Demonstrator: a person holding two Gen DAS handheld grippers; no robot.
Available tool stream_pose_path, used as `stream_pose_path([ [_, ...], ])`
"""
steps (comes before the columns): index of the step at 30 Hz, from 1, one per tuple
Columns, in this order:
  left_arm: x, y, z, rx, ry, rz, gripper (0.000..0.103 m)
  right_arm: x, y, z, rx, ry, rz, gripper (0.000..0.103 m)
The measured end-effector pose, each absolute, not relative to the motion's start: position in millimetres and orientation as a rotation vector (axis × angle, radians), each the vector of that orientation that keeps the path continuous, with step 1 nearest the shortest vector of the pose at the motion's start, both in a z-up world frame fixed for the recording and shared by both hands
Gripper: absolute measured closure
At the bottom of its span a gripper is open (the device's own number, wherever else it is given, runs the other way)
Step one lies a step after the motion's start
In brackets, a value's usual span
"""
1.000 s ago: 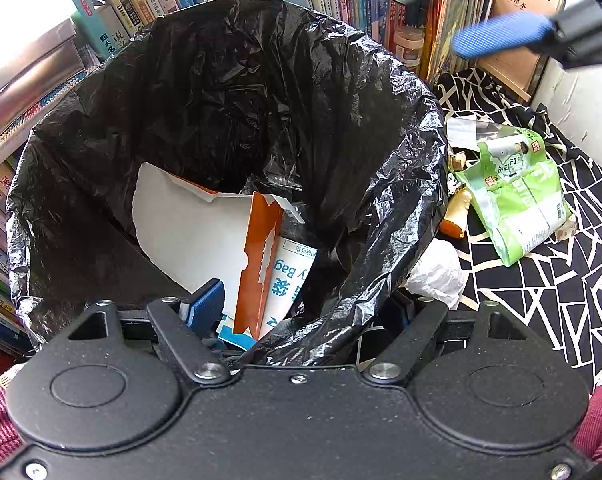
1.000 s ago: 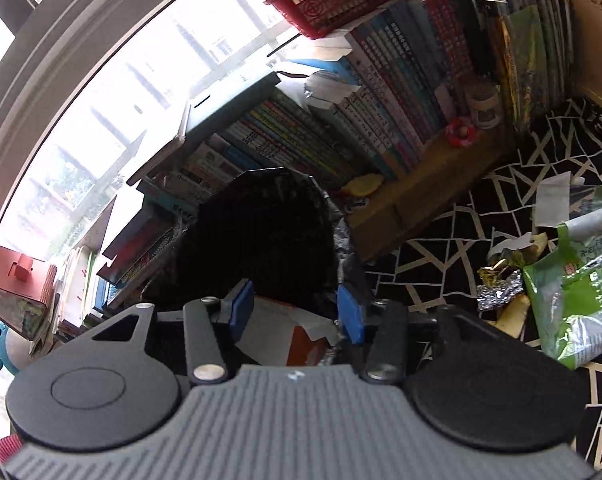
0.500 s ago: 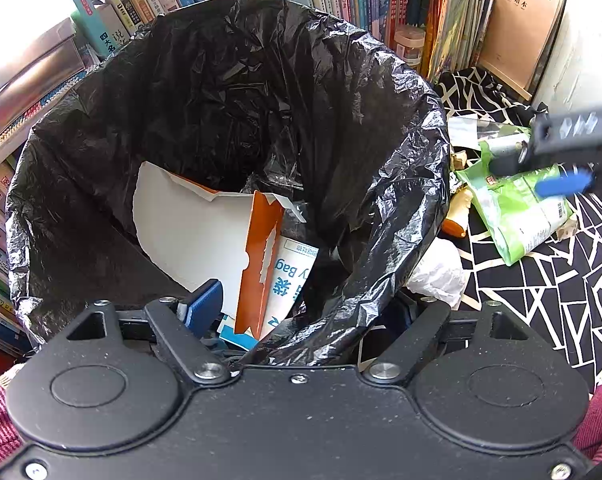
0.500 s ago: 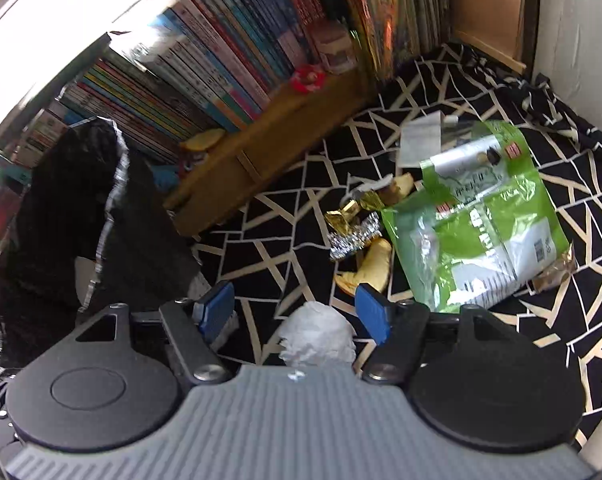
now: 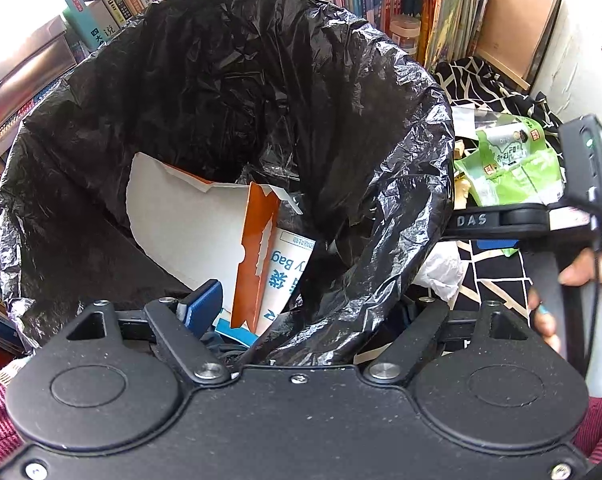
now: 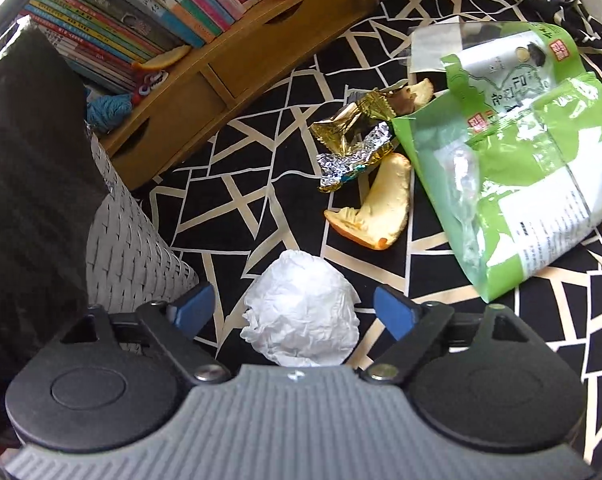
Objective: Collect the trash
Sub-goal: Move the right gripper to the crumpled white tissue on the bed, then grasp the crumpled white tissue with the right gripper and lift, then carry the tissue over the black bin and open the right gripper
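Observation:
A black trash bag (image 5: pixel 261 80) lines a grey woven bin (image 6: pixel 129 248) and holds torn orange-and-white cardboard (image 5: pixel 189 224). My left gripper (image 5: pixel 307 308) straddles the bag's near rim. Its left pad (image 5: pixel 203 304) is inside the bag and its right fingertip is hidden behind the plastic. On the patterned cloth a crumpled white paper ball (image 6: pixel 301 308) lies between the fingers of my right gripper (image 6: pixel 293 300). Its jaws are opening and there is a gap on each side of the ball. In the left wrist view the right gripper (image 5: pixel 497 232) hangs just right of the bag.
More trash lies beyond the ball: a fruit peel (image 6: pixel 381 208), gold and silver foil wrappers (image 6: pixel 353 136) and a green plastic package (image 6: pixel 521 168). A wooden shelf (image 6: pixel 221 72) with several books stands behind. The black-and-white cloth (image 6: pixel 241 216) covers the surface. A hand (image 5: pixel 581 276) holds the right gripper.
My right gripper has come down from above the bag to the cloth, and its jaws have widened around the white paper ball. The left gripper and the bag have stayed put.

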State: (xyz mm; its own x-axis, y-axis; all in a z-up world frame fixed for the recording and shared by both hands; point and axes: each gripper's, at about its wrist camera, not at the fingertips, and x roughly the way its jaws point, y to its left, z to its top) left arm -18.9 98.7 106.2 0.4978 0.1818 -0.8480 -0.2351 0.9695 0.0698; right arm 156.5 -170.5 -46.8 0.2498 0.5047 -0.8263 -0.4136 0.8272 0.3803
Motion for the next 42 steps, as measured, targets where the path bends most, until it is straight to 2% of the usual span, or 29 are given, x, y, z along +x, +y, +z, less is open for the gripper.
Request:
stream_pose_path([
  [3,-19.2,99.3,106.3,-0.061,1.018,0.254,0.023,156.1,-166.8,-56.5,0.069,1.160,0.625,0.005],
  [11,-19.0,95.0,106.9,-0.053,1.020,0.259,0.023,152.4,-161.5,-80.0,0.020,1.223,0.616,0.006],
  [14,-19.1,95.5,107.0,-0.054,1.020,0.259,0.023,148.4,-160.1,-81.1,0.022,1.236,0.637,0.023],
  [15,-18.9,95.5,106.9,-0.053,1.021,0.259,0.023,146.6,-159.1,-80.0,0.015,1.233,0.642,0.032],
  [16,-19.0,95.7,106.8,-0.054,1.020,0.258,0.023,145.5,-158.3,-78.1,0.011,1.229,0.642,0.047],
  [19,-19.8,96.9,106.7,-0.058,1.020,0.254,0.023,143.4,-158.5,-68.8,0.022,1.198,0.645,0.059],
  [21,-19.9,97.8,106.7,-0.060,1.018,0.252,0.023,144.4,-160.5,-61.3,0.049,1.180,0.654,0.063],
  [28,-20.5,98.1,108.0,-0.065,1.021,0.250,0.023,148.6,-167.3,-30.8,0.137,1.094,0.685,0.066],
  [42,-20.7,98.3,107.9,-0.062,1.022,0.249,0.023,148.9,-195.3,43.4,0.343,0.839,0.838,0.066],
])
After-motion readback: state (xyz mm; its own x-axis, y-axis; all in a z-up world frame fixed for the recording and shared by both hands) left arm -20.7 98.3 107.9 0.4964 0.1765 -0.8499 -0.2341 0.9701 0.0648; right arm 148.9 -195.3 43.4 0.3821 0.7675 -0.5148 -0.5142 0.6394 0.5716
